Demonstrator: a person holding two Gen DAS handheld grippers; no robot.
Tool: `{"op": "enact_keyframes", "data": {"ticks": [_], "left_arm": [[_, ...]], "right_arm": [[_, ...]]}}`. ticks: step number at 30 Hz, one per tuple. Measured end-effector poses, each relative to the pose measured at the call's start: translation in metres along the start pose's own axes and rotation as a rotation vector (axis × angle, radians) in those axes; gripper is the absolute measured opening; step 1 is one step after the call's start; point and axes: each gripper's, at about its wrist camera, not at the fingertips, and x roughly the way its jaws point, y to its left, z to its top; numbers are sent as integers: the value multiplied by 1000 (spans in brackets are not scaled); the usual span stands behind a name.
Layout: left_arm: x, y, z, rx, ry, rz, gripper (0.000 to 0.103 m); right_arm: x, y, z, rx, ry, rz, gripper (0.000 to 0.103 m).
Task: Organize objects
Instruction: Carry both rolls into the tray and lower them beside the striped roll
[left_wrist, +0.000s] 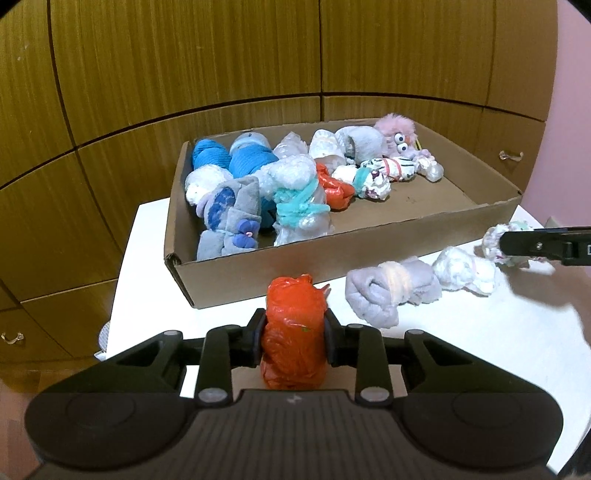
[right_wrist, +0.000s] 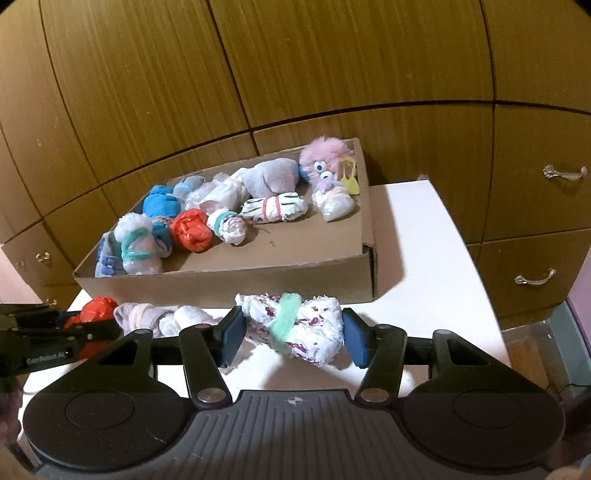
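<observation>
My left gripper (left_wrist: 293, 326) is shut on an orange plastic-wrapped bundle (left_wrist: 291, 306) that stands on the white table (left_wrist: 461, 350) just in front of the cardboard box (left_wrist: 258, 273). In the right wrist view, my right gripper (right_wrist: 293, 334) spans a white flowered bundle (right_wrist: 314, 325) tied with a green band, and its blue pads (right_wrist: 356, 341) touch both ends. That bundle lies on the table before the box's front wall (right_wrist: 221, 288). The box holds several wrapped bundles, rolled socks and a pink fuzzy toy (left_wrist: 397, 131).
A grey sock roll (left_wrist: 384, 295) and a white bundle (left_wrist: 461, 273) lie on the table between the two grippers. Wooden cabinet doors with metal handles (right_wrist: 563, 171) stand behind and beside the table. The box's right front floor (left_wrist: 424, 210) is bare.
</observation>
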Motion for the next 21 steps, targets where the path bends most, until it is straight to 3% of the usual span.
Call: {"op": "enact_keyframes", "data": {"ticks": [12,21], "left_arm": [[-28,0,18,-13,-44,-38,27],[-32,-40,85,21,-95,-93,27]], "right_arm": [[-28,-7,7,-11,-39,14,62],[-50,5,72,-144,-115,59,62]]}}
